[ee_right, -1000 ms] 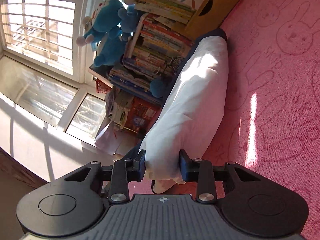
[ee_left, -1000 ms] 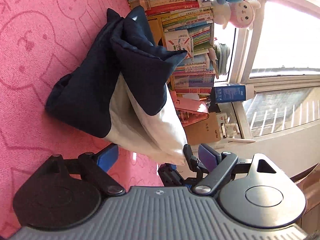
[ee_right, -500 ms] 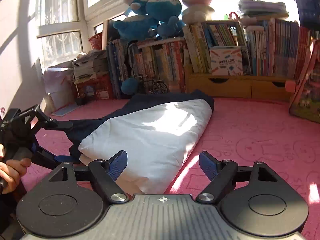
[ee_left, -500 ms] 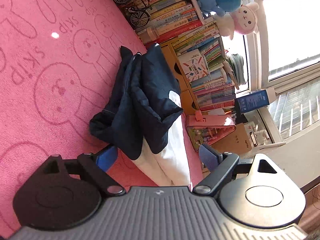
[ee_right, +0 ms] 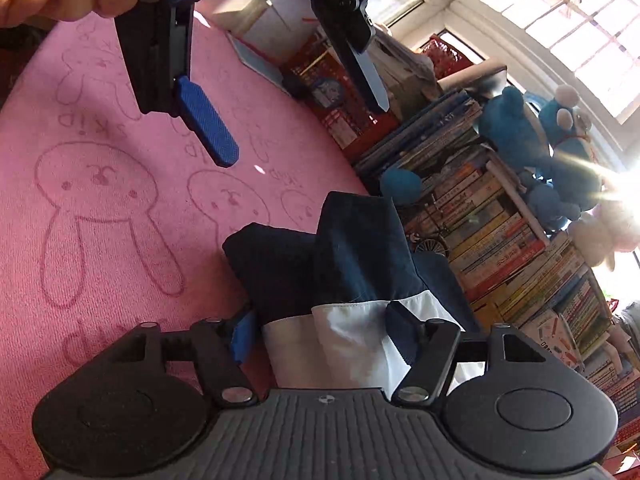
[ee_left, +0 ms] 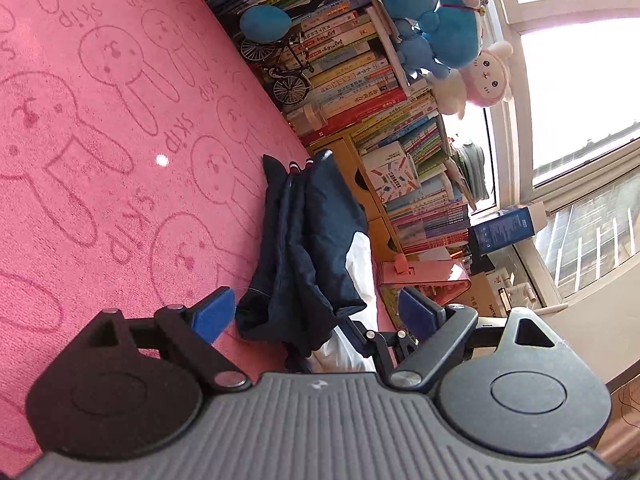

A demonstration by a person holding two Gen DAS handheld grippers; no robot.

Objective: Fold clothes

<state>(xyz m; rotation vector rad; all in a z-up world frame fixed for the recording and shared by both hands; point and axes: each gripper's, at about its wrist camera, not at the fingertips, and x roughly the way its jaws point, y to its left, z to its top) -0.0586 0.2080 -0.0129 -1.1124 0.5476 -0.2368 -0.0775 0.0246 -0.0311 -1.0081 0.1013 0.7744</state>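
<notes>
A navy and white garment (ee_right: pixel 352 280) is seen on a pink mat (ee_left: pixel 100 152) printed with darker pink outlined rabbits. Blue pads (ee_left: pixel 212 314) are carried on black grippers. Blue plush toys (ee_left: pixel 440 12) are seen above multicoloured books (ee_left: pixel 360 92).

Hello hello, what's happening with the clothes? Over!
Left tool open, empty, up off the mat. Right tool closing around the folded navy-and-white garment. Nothing in the way on the pink mat.
</notes>
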